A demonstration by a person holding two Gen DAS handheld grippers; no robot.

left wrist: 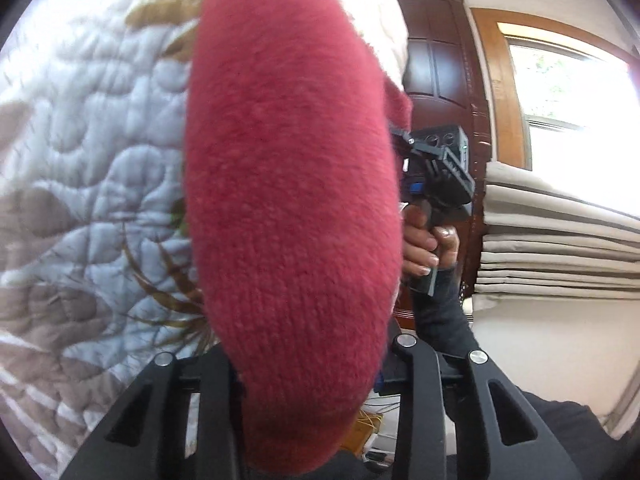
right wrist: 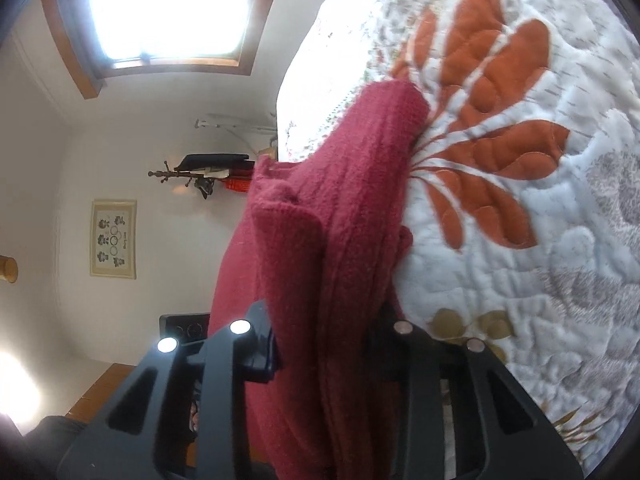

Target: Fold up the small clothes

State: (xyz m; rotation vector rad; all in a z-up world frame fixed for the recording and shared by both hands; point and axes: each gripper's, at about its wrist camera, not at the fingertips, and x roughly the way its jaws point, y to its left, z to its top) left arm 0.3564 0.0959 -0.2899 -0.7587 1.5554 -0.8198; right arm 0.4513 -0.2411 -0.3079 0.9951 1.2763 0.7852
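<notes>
The left claw pinches a red knitted garment, which bulges up between its black fingers and fills the middle of the left wrist view. Behind it lies the bed's quilt, pale with stitched leaf patterns. To the right, a hand in a dark sleeve grips the handle of the right claw's body, seen in front of a dark wooden door and a window.

In the right wrist view, the right claw is pressed onto the same red garment, which hangs in thick folds between its fingers and reaches out to touch the quilt with its orange leaves. A framed picture hangs on the white wall.
</notes>
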